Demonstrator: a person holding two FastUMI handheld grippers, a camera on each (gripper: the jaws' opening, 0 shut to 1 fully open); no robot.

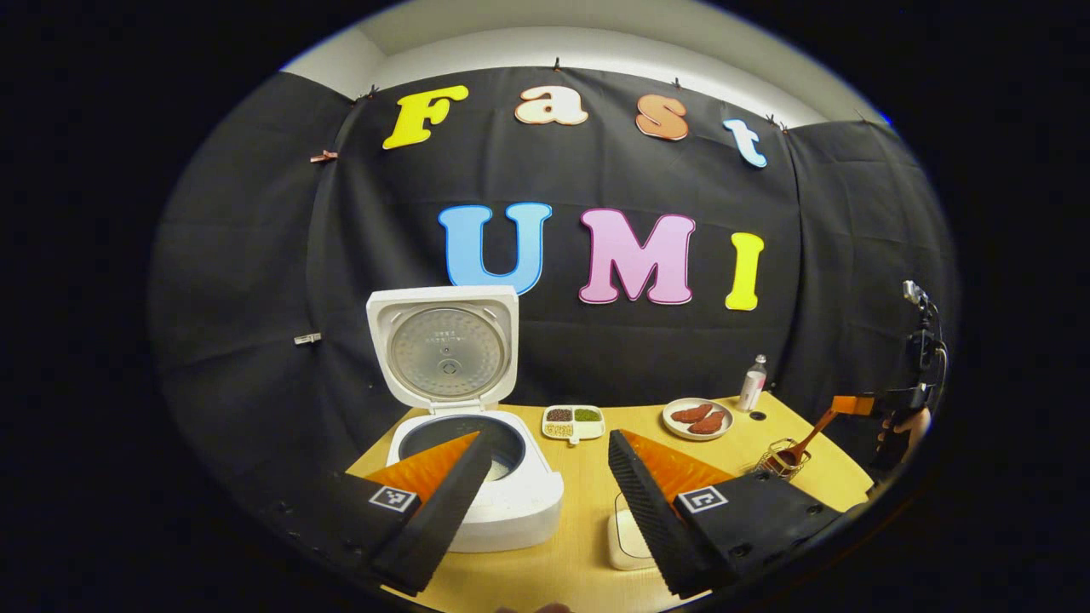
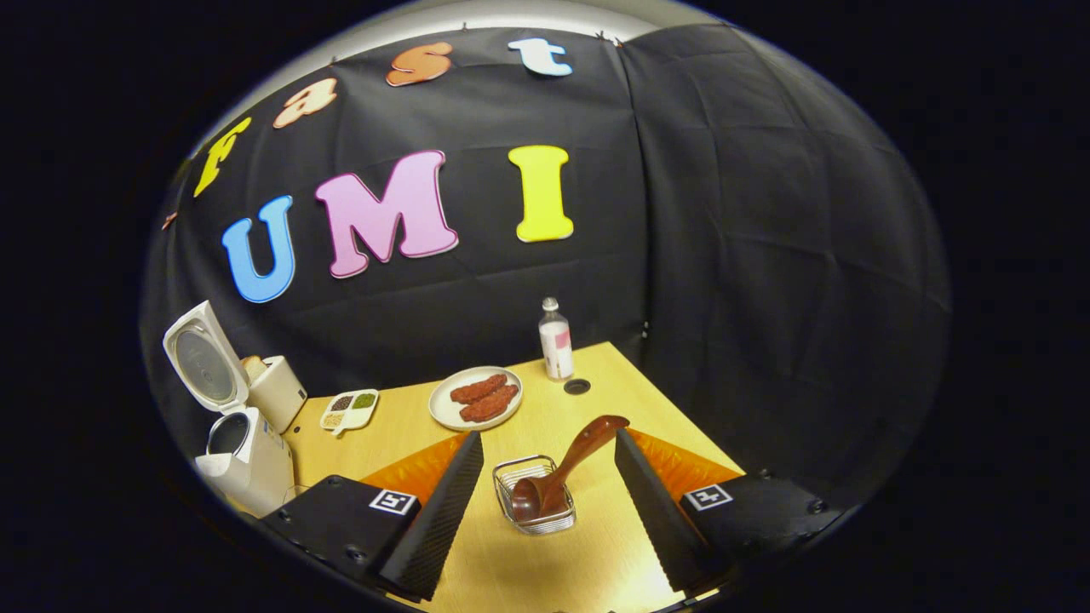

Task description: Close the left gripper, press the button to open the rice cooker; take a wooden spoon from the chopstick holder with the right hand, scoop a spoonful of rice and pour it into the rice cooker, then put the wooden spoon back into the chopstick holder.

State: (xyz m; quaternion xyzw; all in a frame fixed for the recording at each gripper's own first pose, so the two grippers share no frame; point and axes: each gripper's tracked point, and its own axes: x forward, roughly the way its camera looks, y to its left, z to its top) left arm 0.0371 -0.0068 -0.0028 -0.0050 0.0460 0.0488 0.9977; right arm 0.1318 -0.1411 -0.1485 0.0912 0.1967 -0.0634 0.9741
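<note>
Both hand-held grippers gape: left (image 1: pixel 545 502) before lid-up rice cooker (image 1: pixel 477 477); right (image 2: pixel 545 502) around wooden spoon (image 2: pixel 562 468), resting in chopstick holder (image 2: pixel 535 506), untouched.

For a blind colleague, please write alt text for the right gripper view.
An open hand-held gripper hovers before a wooden spoon resting in a wire chopstick holder on a wooden table. Far left, the rice cooker stands open.

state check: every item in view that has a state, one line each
rice cooker: lid up, open
wooden spoon: bowl down in chopstick holder, handle tilted out, not gripped
left tool: open, empty
right tool: open, fingers either side of the holder
bottle: upright, capped
plate: holds red-brown pieces
divided dish: compartments filled
</note>
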